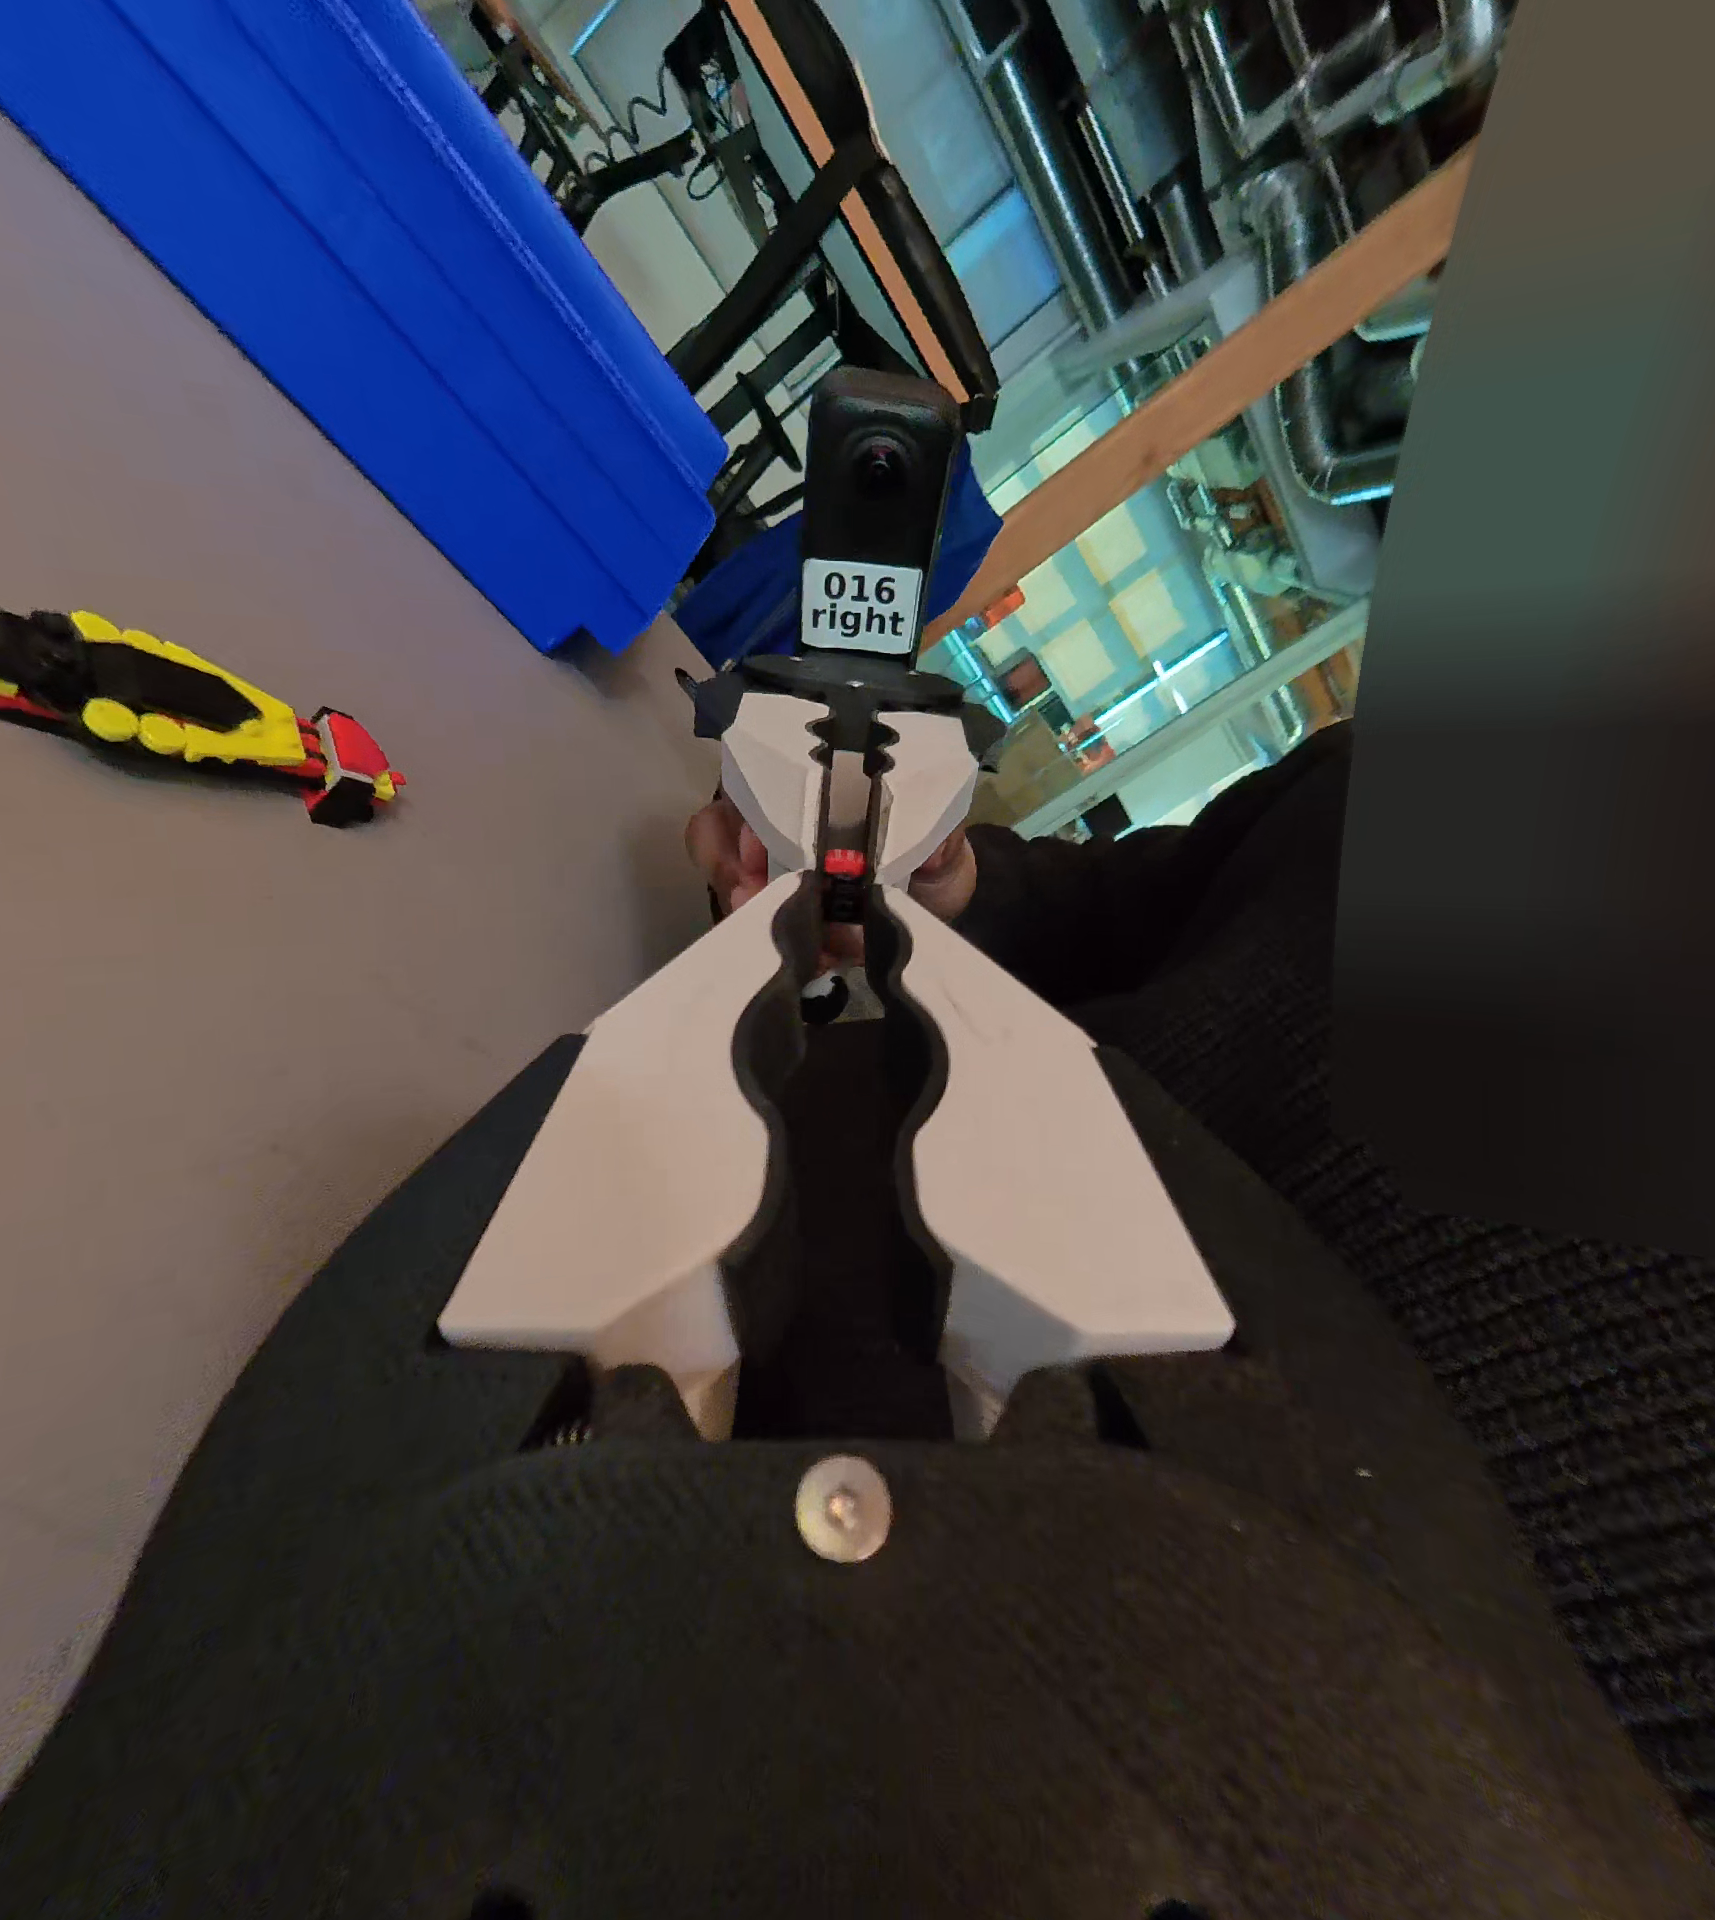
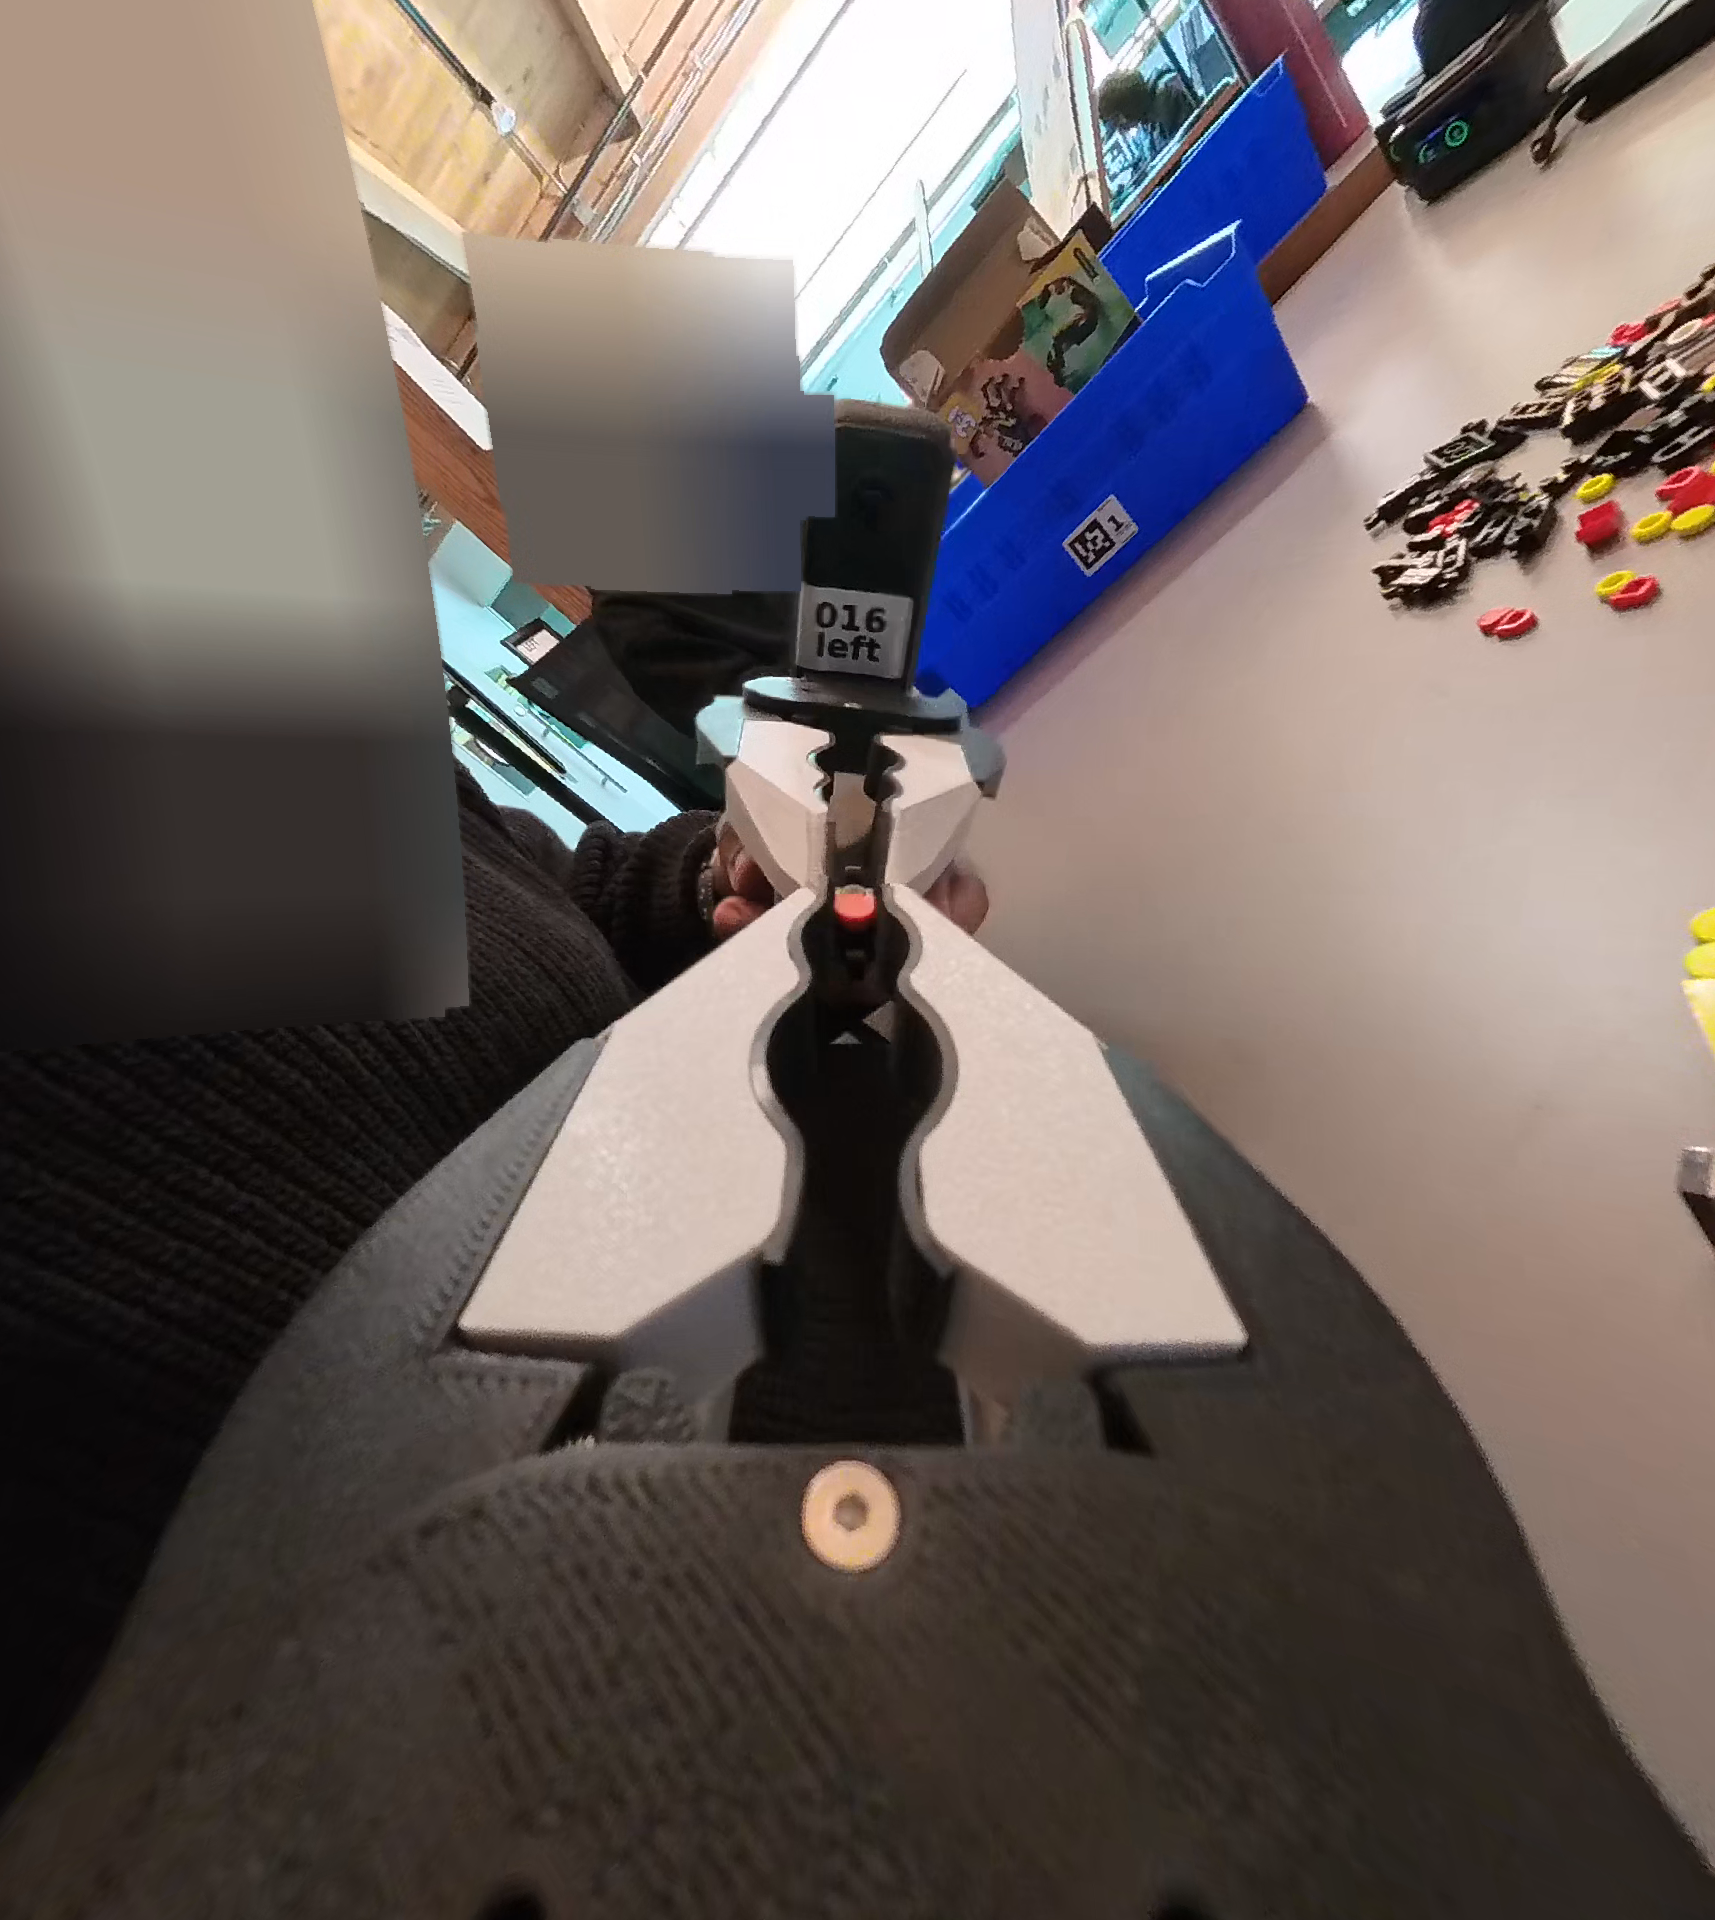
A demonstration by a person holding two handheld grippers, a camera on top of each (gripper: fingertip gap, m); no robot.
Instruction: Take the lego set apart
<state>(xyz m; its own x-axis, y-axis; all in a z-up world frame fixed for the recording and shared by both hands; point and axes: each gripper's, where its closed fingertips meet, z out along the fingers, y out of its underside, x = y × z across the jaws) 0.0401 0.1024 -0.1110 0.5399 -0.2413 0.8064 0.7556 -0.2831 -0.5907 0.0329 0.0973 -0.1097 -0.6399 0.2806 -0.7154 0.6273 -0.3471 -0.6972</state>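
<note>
- Lego piece [image 1: 840,883], a small black-and-red sub-assembly with a red stud at its end, sits pinched between the tips of both grippers, held up off the table [image 1: 209,1039] so that it can be pulled in two.
- The left gripper [image 1: 837,904] is clamped on the near end of that piece; its white fingers [image 1: 645,1122] meet at the tips.
- The right gripper [image 2: 851,935] faces it head-on and grips the opposite end, tip to tip with the other. My guess is that opposing holds give each hand a part to pull or twist against.
- The rest of the model [image 1: 157,696], a yellow, black and red body, lies flat on the table well to the side, out of the way.
- Farther off, loose pieces [image 2: 1611,436] are spread in a pile, likely bricks already removed.
- A blue bin [image 2: 1123,457] stands at the table's far edge.
</note>
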